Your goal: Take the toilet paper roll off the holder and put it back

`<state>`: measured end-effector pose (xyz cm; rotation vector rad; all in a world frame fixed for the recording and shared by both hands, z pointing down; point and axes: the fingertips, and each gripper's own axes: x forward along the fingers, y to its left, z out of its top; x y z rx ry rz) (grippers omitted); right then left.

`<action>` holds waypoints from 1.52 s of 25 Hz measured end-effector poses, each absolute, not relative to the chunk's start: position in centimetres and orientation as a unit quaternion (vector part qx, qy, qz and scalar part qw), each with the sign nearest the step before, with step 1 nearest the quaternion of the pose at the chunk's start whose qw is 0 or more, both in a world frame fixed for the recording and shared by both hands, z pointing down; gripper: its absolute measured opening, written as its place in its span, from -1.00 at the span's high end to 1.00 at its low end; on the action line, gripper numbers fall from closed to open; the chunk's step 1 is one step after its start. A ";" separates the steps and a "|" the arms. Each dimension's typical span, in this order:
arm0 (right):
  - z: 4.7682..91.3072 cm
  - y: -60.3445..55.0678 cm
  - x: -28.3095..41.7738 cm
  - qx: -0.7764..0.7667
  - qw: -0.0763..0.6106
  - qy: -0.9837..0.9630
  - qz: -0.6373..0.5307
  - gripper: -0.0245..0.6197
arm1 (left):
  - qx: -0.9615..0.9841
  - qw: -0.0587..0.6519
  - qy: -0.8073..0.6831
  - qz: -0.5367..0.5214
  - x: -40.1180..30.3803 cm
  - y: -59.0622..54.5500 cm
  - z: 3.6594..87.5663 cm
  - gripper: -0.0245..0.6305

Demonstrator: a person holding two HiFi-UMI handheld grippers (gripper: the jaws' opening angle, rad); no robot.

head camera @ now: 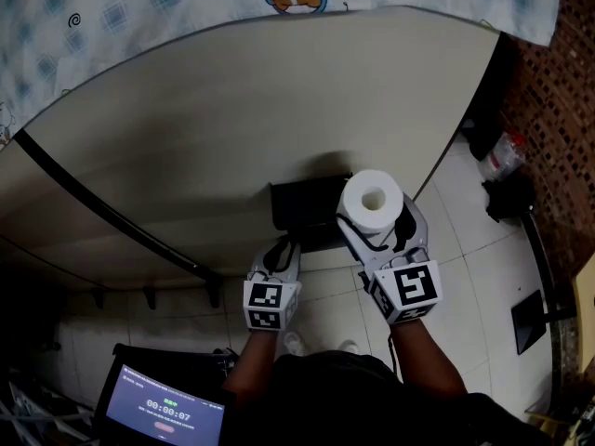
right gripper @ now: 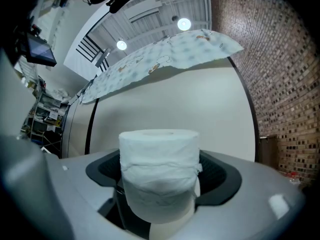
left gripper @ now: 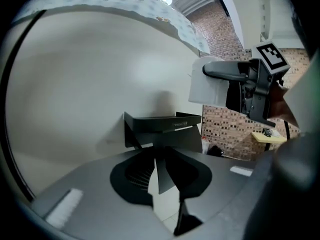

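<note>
Right tool [right gripper: 162, 184]: jaws spread wide, pinching the roll [head camera: 372, 198] across its round flanks. The roll is off the holder [left gripper: 165, 126] and carried in the air just right of it. Its core hole faces up toward the head camera, with the floor [head camera: 465, 249] below.

Left tool [left gripper: 164, 180]: jaws drawn narrow, with a thin black plate of the holder standing between them. A pale sliver shows on one side of the plate, so a firm bite is not confirmed. In the head view this tool sits just under the holder's left end.

Holder: black sheet metal with a shallow lipped shelf on top, fixed to a pale board [head camera: 232, 110]. A patterned cloth [head camera: 139, 7] hangs over the board's top edge.

Step, as judged: removal done, return pending.
- Turn the roll so the core lines up with whatever part carries it; that part is not fully made out.
- Bring the roll in along that line, not across it.
- Keep the squeeze light. The paper is soft and would go oval, which could bind the core.
- The left tool is best used to steady the holder.
- Let go only once the roll hangs by itself.

Roll: white, full, thick-walled, small core. In the right gripper view the outer wrap is crinkled, with a raised seam round the side. No loose tail seen.
</note>
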<state>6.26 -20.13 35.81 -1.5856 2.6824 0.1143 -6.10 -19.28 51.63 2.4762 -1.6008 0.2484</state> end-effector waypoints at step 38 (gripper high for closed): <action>50.3 -25.7 15.8 -0.453 0.303 0.751 -0.372 -0.40 | 0.837 0.220 -0.496 0.066 -5.4 -18.4 50.4 0.66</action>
